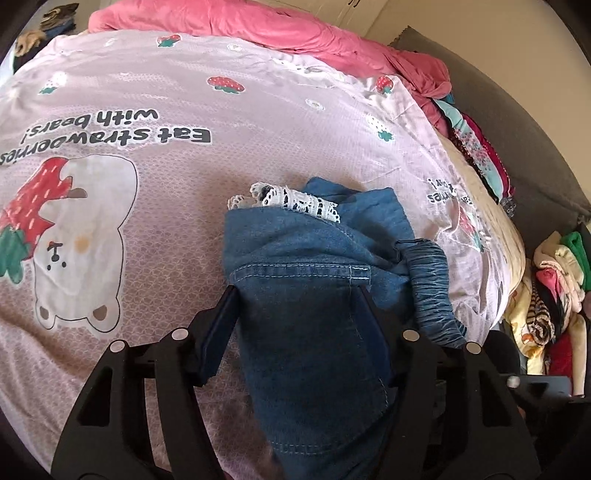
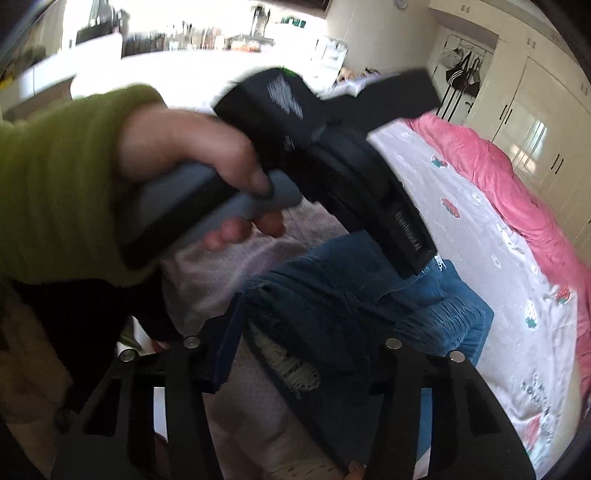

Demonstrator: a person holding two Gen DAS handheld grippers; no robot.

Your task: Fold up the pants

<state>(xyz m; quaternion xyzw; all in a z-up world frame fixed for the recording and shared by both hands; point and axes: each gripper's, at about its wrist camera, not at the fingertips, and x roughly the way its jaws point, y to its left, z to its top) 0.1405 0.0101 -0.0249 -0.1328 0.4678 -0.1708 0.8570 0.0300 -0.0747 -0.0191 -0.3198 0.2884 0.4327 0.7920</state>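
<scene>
One pair of blue denim pants, already folded into a compact bundle, lies on the pink strawberry-and-bear bedsheet. White lace trim pokes out at the bundle's far end; the gathered elastic waistband sits on its right edge. Two grippers. The left gripper has both fingers straddling the near end of the pants, denim filling the gap between them, pads against the fabric: pinching the pants. The right gripper also has denim between its two fingers; blurred, so can't tell if the pads press. One hand in a green sleeve holds the left gripper's handle above the pants. One pink blanket is bunched beyond the pants. One clothes pile sits right of the bedsheet.
</scene>
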